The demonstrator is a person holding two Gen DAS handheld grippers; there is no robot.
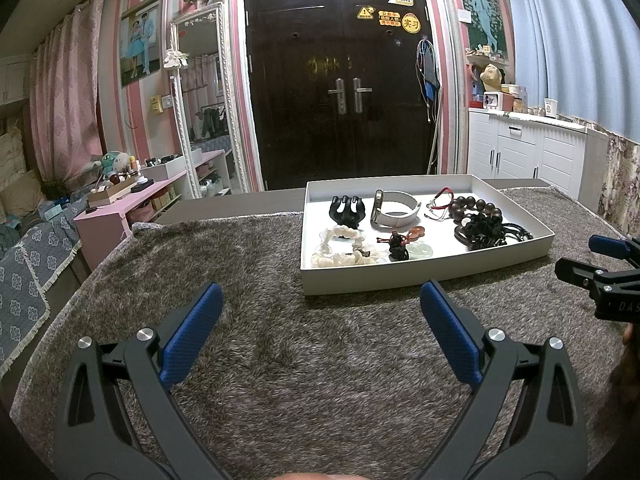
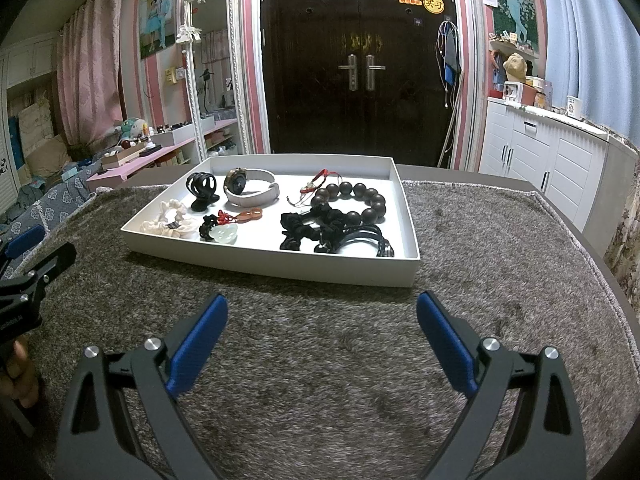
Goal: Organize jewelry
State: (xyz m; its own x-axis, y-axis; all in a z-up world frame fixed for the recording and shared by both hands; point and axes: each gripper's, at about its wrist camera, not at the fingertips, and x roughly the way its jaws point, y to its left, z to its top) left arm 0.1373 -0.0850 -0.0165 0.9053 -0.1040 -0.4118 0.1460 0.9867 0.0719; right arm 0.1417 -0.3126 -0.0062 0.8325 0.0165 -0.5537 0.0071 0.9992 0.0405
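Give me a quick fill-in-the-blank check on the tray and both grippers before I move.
1. All the jewelry lies inside the white ____.
2. The watch has a ____ strap.
3. The fingers of the right gripper are ____, holding nothing.
4. The dark bead bracelet lies to the ____ of the watch.

Missing words: tray; white; open; right

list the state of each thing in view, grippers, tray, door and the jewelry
left gripper: open, empty, above the rug
right gripper: open, empty, above the rug
tray: lidless, on the rug
watch: strap looped shut, on its edge
hair claw: closed, upright
bead bracelet: intact loop, lying flat
white scrunchie: lying flat
door: shut
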